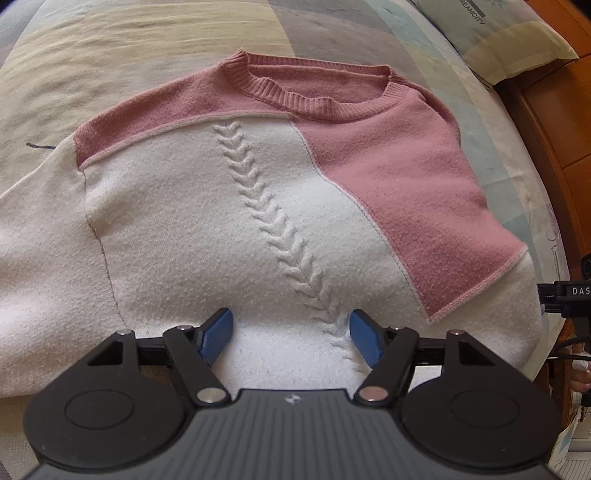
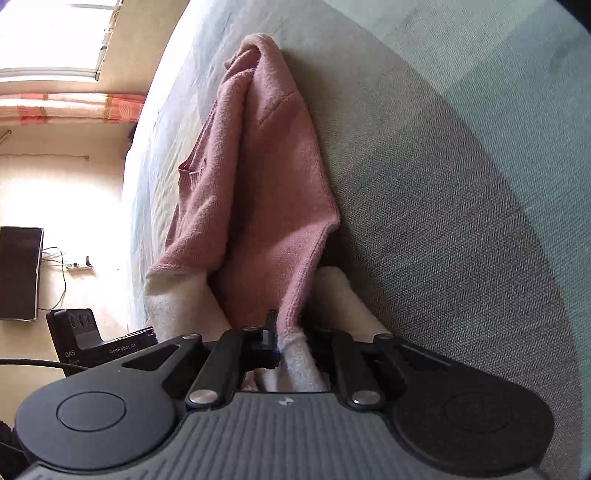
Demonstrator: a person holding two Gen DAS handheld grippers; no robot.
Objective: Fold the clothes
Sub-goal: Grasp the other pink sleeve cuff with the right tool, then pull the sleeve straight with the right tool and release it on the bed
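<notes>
Right now my right gripper (image 2: 284, 354) seems clamped on the sweater's (image 1: 229, 206) edge, sleeve running straight ahead, while my left gripper (image 1: 291, 334) hovers wide open, empty, over its hem.

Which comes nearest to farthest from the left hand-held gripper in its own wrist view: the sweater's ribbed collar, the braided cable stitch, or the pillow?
1. Braided cable stitch: its lower end runs by the left hand-held gripper, beside the right fingertip.
2. Ribbed collar: at the sweater's far end, centre.
3. Pillow: beyond the sweater, upper right corner of the bed.
</notes>
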